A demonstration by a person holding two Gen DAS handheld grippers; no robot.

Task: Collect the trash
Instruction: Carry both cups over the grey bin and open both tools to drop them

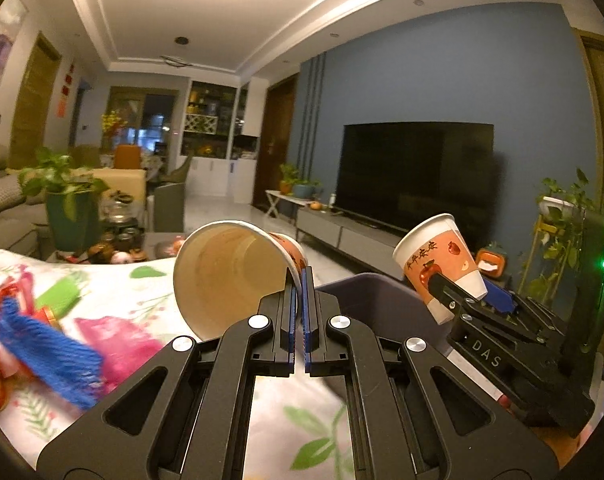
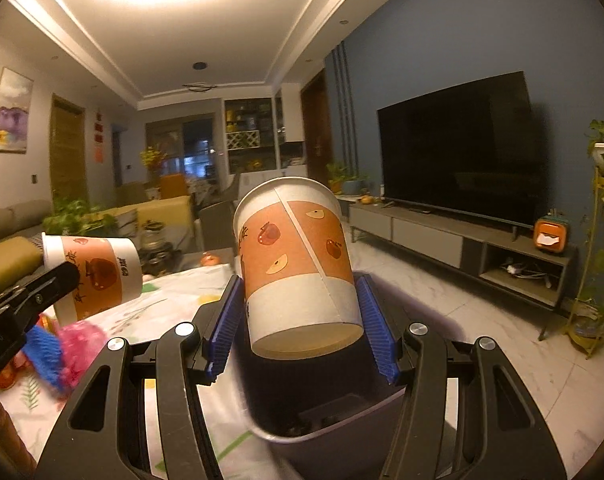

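Dark bin below both cups, contents too dim to read. Left gripper nearly closed, pinching rim of left cup; cup lies sideways, mouth toward camera, interior empty. Right gripper part open, clamped on right cup, tilted, base toward camera, above bin.

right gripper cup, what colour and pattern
White with an orange band of fruit drawings; the cup shows best in the right wrist view.

2 orange/white paper cups: one tipped sideways, empty; other upright-ish over dark bin.
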